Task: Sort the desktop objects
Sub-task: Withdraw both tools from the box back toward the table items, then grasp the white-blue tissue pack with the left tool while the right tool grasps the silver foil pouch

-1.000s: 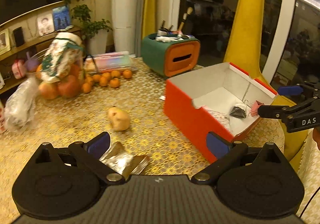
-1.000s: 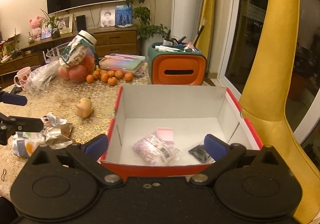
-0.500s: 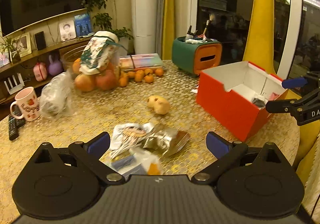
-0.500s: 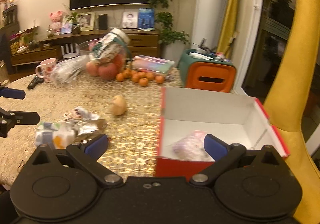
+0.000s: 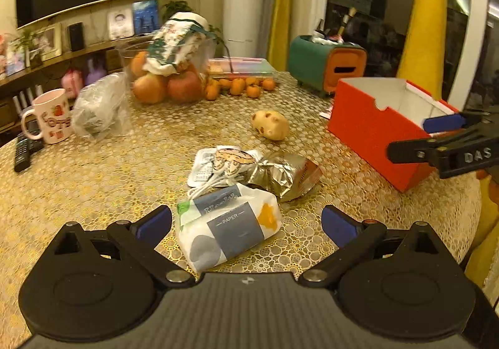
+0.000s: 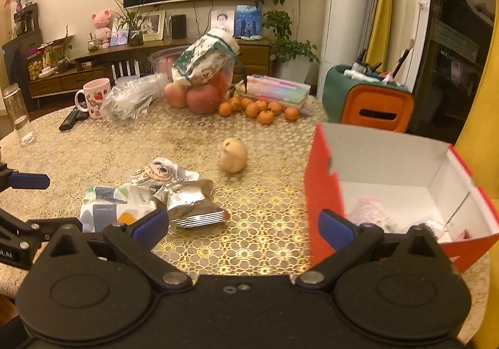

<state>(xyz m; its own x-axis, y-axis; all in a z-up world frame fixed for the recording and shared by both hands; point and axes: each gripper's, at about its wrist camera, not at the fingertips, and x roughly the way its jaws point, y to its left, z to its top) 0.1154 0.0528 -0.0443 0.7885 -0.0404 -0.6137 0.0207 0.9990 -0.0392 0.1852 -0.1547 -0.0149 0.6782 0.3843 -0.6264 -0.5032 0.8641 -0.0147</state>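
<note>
Left gripper (image 5: 246,221): fingers spread wide, nothing held, tissue pack (image 5: 229,226) on the table (image 5: 93,180) between the tips. Foil wrapper (image 5: 280,173) and flat packet (image 5: 218,162) lie just behind, touching. Right gripper (image 6: 243,224): fingers spread wide, nothing held, at the near corner of the red box (image 6: 324,193), which holds small items

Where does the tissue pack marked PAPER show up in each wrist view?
Left wrist: tissue pack low centre, between the open left gripper fingers.
Right wrist: tissue pack lower left, beside the foil wrapper.
Shared landmark: red box, right in both.
</note>
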